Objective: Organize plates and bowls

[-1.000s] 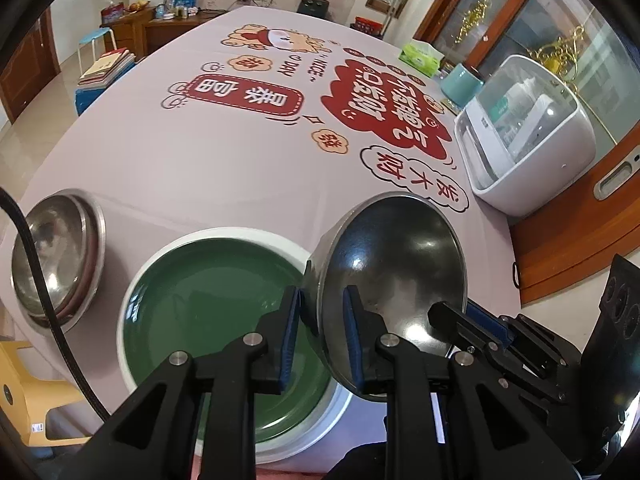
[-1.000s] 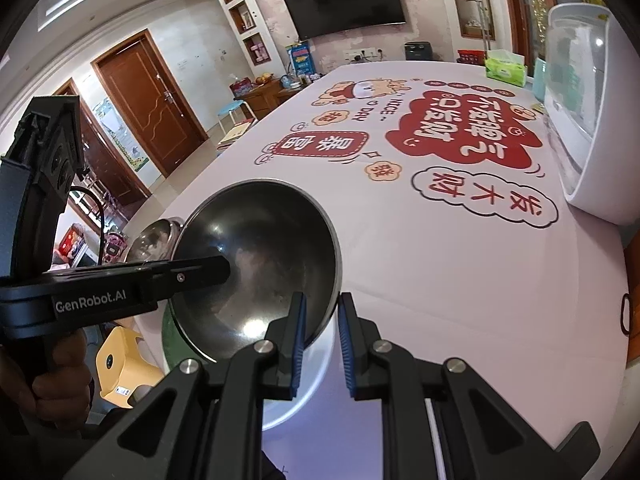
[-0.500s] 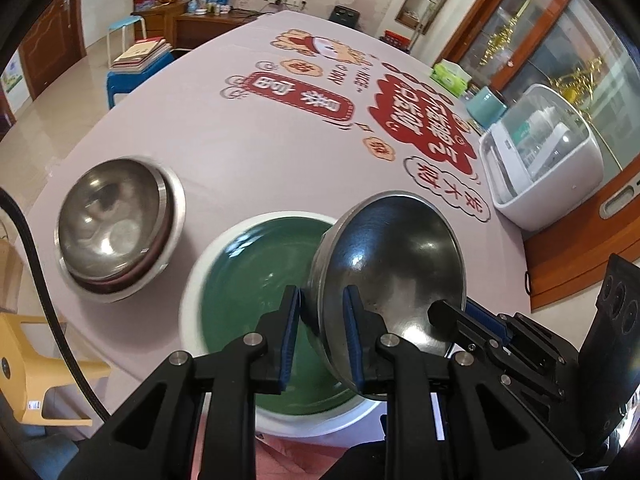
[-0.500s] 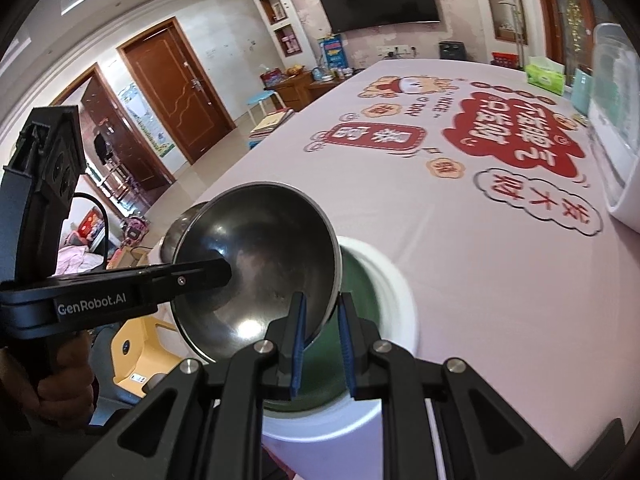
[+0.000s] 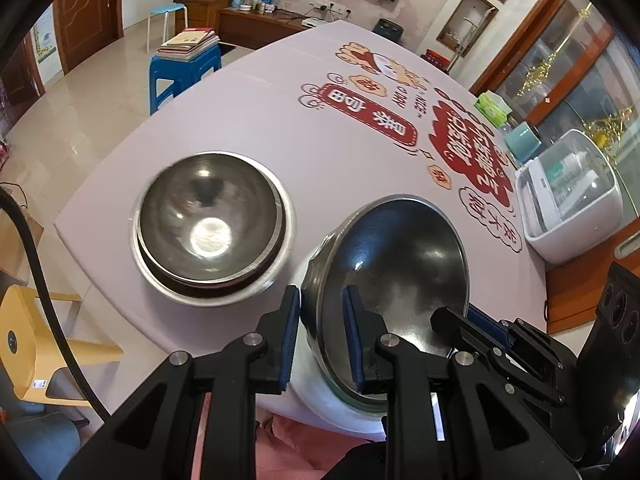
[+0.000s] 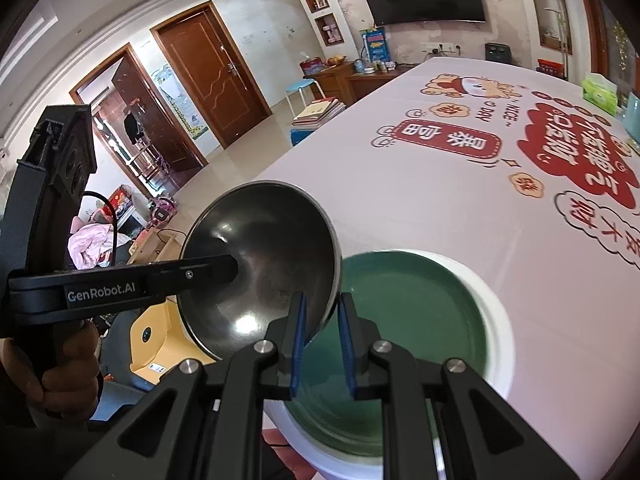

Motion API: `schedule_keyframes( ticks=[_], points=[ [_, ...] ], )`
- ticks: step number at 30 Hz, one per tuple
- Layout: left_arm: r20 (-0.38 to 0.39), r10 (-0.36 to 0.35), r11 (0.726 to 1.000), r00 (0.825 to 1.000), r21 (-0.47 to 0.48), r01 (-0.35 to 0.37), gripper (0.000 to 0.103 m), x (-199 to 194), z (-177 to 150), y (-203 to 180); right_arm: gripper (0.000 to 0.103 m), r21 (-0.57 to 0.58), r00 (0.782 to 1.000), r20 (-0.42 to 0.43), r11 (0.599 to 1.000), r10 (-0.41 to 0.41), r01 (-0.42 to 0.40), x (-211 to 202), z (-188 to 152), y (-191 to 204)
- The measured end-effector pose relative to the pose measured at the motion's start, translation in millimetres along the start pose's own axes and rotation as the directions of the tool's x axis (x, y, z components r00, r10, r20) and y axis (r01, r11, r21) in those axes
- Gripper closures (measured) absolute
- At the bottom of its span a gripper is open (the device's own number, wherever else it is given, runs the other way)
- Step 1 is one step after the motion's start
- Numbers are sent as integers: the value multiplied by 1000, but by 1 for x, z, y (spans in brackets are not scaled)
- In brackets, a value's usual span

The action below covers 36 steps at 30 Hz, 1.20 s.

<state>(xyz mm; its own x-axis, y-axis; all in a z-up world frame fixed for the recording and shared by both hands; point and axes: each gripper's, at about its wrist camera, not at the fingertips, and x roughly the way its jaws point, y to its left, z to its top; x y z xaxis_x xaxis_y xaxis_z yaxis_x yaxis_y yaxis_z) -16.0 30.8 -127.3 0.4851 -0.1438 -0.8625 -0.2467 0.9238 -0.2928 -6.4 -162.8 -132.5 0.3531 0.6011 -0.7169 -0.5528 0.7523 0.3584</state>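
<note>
While a printed tablecloth [image 5: 280,128] covers the table | both grippers angle downward | left gripper [image 5: 320,336] and right gripper [image 6: 320,340] each clamp the steel bowl [image 5: 400,272] rim

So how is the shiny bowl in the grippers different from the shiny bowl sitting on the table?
The held bowl is tipped up on its side in the air, pinched at its rim by the left gripper and the right gripper. The table bowl sits upright with nothing gripping it. The table bowl rests inside other dishes; the held bowl is alone. Both are round, shiny metal and empty.
</note>
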Motion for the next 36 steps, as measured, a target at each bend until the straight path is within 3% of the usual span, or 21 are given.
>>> schedule_keyframes(
  ticks=[20,29,36],
  points=[
    [-63,20,996,998,83,-15,84,13,50,65,87,112,1000,8,994,10,-11,61,21,41],
    [-92,9,975,996,222,12,84,19,70,83,84,201,995,98,980,-14,-6,70,26,59],
    [-132,-7,956,991,289,45,84,28,84,95,84,278,993,99,960,-67,37,82,26,68]
  ],
)
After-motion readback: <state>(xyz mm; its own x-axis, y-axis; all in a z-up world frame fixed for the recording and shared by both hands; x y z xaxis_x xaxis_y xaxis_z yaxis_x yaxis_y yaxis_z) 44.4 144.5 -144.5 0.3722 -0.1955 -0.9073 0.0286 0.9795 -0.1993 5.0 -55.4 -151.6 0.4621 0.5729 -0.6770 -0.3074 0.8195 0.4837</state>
